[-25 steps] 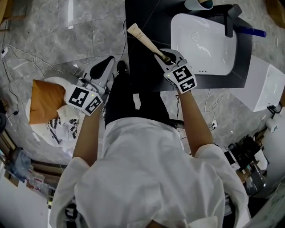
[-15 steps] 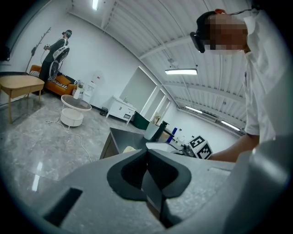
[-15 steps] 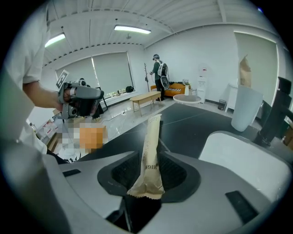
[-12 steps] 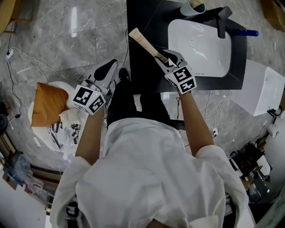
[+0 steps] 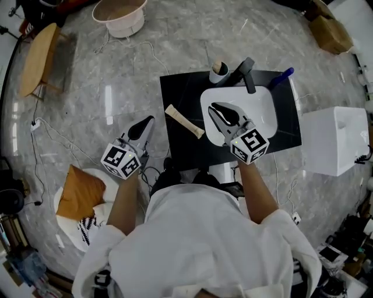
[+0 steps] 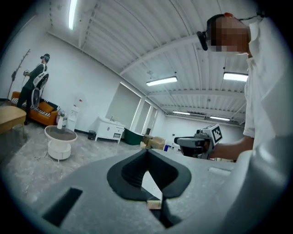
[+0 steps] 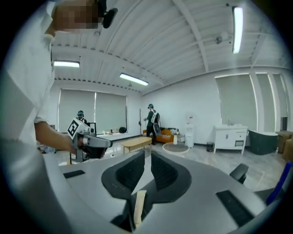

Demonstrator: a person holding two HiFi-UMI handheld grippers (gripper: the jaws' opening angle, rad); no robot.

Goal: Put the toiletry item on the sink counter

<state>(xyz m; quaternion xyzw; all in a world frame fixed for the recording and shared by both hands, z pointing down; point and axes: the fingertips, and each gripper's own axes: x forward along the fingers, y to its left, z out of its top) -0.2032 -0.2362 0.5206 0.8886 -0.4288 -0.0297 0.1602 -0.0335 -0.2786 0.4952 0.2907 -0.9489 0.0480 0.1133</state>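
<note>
Head view gives us the black counter (image 5: 182,93) from above, with a white basin (image 5: 263,110) set into its right part. At the basin's far edge stands a cup (image 5: 218,73) with something tan-topped in it, and a dark faucet (image 5: 247,74) rises just to the right of the cup. A blue-handled item (image 5: 283,76) lies at the counter's far right corner. The toiletry tube (image 5: 185,121) lies flat on the bare counter just left of the basin, slanting from far left to near right, apart from both tools.

Our right tool (image 5: 216,109) hangs over the basin's left half; in the right gripper view its jaws stand a narrow way apart and grip nothing. Our left tool (image 5: 148,121) is off the counter's left edge, over the marble floor (image 5: 116,87); in the left gripper view its jaws meet at the tips and hold nothing.

Around us, a white box (image 5: 335,139) stands right of the counter, a round white tub (image 5: 120,14) sits on the floor far left, an orange cushion (image 5: 78,192) and a patterned cloth (image 5: 87,226) lie near left, and cables (image 5: 64,139) trail across the floor.
</note>
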